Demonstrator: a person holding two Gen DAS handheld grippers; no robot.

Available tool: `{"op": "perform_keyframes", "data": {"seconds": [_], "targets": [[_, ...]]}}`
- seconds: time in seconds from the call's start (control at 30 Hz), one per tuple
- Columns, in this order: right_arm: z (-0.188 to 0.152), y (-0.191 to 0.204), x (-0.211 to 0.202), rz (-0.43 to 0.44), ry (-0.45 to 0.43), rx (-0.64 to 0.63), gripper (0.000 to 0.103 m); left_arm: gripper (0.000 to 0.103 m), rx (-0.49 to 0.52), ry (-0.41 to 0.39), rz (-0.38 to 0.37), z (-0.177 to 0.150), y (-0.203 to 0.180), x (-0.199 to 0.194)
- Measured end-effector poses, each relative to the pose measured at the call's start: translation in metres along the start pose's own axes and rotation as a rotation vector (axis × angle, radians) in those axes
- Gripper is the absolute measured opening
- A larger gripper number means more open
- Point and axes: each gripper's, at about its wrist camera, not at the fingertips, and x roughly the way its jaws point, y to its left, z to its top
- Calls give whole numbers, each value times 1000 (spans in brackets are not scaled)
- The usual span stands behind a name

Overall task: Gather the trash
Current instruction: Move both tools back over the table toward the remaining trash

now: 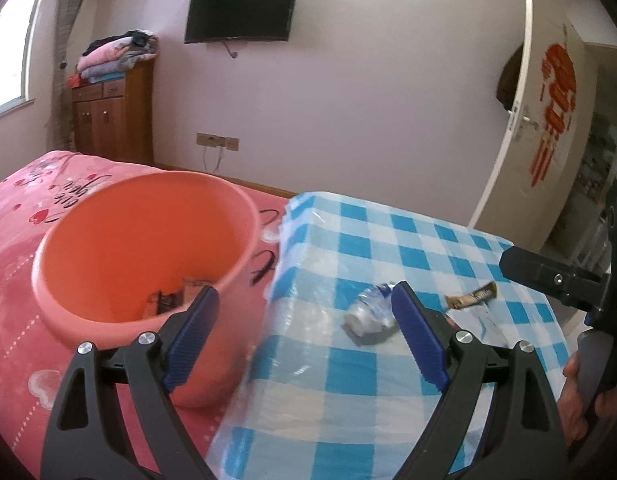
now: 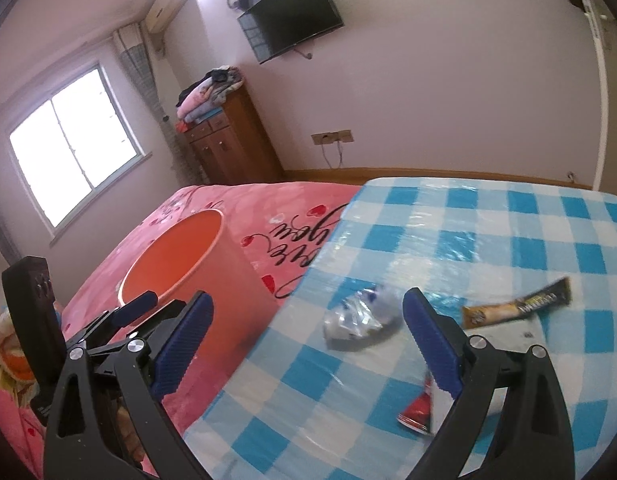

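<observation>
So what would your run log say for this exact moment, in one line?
left gripper: open, empty | right gripper: open, empty | crushed clear plastic bottle: on checked cloth | orange plastic bucket: some trash inside

The walls (image 1: pixel 368 92) were a pale lilac, with a dark flat television (image 1: pixel 241 10) mounted high on the far one. To its left a brown wooden cabinet (image 1: pixel 112 114) stood in the corner, folded clothes (image 1: pixel 118 54) heaped on top. Daylight poured through a white-framed window (image 2: pixel 74 146) beside a thin hanging curtain (image 2: pixel 142 66), and an air conditioner (image 2: pixel 164 10) sat above it. A white door (image 1: pixel 516 92) stood open on the right. A pink heart-printed bedspread (image 2: pixel 236 208) covered the bed
</observation>
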Motion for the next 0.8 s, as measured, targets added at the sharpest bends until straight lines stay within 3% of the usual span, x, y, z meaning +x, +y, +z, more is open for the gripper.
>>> {"op": "perform_keyframes", "data": {"seconds": [0.8], "targets": [[-69, -113, -52, -139, 30, 157, 94, 88, 165, 137, -97, -27, -92, 49]]}}
